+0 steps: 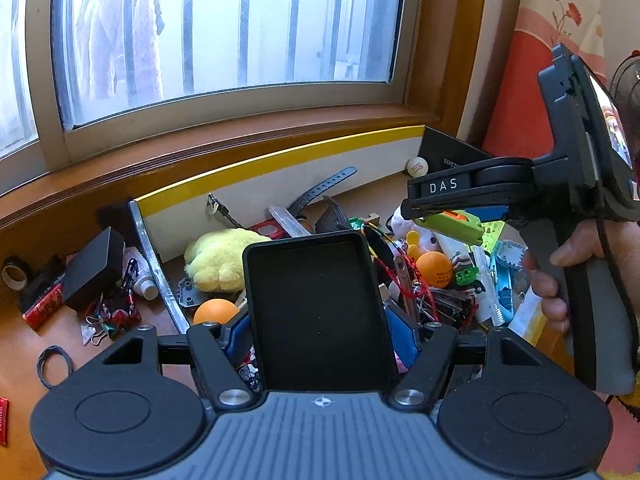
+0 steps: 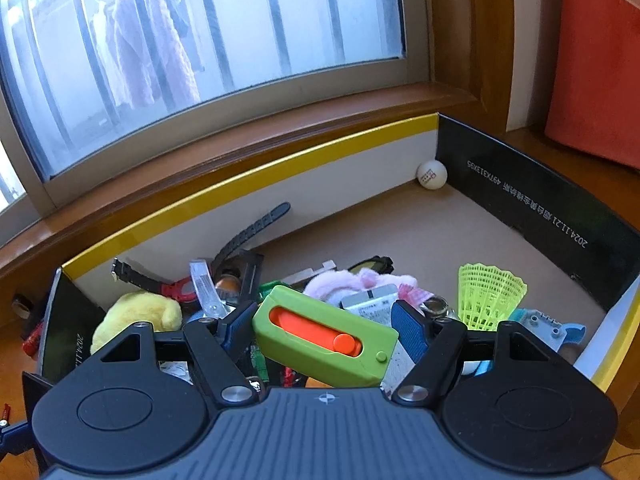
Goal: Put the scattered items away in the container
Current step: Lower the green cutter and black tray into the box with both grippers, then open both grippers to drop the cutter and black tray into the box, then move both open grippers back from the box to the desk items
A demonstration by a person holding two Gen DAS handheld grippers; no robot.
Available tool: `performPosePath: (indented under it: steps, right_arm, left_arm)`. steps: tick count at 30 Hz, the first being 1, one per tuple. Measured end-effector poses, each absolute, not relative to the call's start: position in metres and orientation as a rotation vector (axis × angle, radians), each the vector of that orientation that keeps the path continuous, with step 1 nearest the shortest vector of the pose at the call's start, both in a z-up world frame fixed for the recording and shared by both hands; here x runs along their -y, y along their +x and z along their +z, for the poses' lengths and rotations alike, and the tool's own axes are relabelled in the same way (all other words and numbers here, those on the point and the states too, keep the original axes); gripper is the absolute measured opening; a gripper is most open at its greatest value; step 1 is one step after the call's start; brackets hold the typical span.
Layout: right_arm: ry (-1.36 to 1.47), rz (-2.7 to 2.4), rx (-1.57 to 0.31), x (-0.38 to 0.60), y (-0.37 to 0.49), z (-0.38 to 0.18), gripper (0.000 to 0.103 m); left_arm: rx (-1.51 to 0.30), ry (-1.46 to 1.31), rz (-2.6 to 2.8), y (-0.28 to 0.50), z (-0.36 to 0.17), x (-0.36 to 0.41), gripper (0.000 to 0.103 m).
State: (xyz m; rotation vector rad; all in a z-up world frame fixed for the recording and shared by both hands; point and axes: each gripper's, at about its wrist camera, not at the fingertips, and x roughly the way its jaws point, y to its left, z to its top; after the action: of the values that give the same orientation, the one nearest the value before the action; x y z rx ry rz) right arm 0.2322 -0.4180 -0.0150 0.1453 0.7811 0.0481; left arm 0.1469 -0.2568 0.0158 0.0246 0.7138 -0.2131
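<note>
My left gripper (image 1: 318, 334) is shut on a flat black tray-like lid (image 1: 316, 308) and holds it above the cardboard box (image 1: 280, 168). My right gripper (image 2: 326, 334) is shut on a green utility knife with an orange slider (image 2: 324, 334) and holds it over the box (image 2: 520, 200). The right gripper also shows in the left wrist view (image 1: 452, 208), with the green knife (image 1: 456, 224) under its fingers. The box holds a yellow plush (image 1: 218, 258), orange balls (image 1: 436, 268), a white ball (image 2: 431, 175), a watch strap (image 2: 248, 236) and a yellow-green shuttlecock (image 2: 488, 296).
On the wooden sill left of the box lie a black block (image 1: 94, 268), a tape roll (image 1: 14, 274), a red packet (image 1: 44, 306), binder clips (image 1: 100, 326), a small white bottle (image 1: 144, 286) and a black rubber band (image 1: 54, 364). A window stands behind. The box's far right floor is bare cardboard.
</note>
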Motion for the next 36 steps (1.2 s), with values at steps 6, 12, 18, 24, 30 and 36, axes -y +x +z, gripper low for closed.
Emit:
performPosePath:
  steps: [6,12,18,24,30,36]
  right_arm:
    - [0.14,0.021,-0.777,0.419,0.231,-0.014,0.072]
    - [0.133,0.008,-0.783,0.414,0.23,-0.015,0.073]
    - [0.127,-0.01,-0.748,0.409,0.227,-0.007,0.076]
    - [0.124,0.007,-0.708,0.392,0.227,0.004,0.077]
    - [0.088,0.076,-0.692,0.36,0.223,0.012,0.08]
    - [0.039,0.123,-0.678,0.326,0.219,0.02,0.083]
  left_arm:
    - [-0.705,0.027,-0.224,0.144,0.017,0.253,0.07]
    - [-0.694,0.025,-0.233,0.142,0.019,0.248,0.07]
    - [-0.662,0.033,-0.231,0.135,0.023,0.241,0.073]
    - [-0.617,0.027,-0.198,0.124,0.032,0.225,0.076]
    - [-0.619,0.004,-0.155,0.12,0.036,0.203,0.076]
    - [-0.617,-0.023,-0.135,0.113,0.038,0.181,0.076]
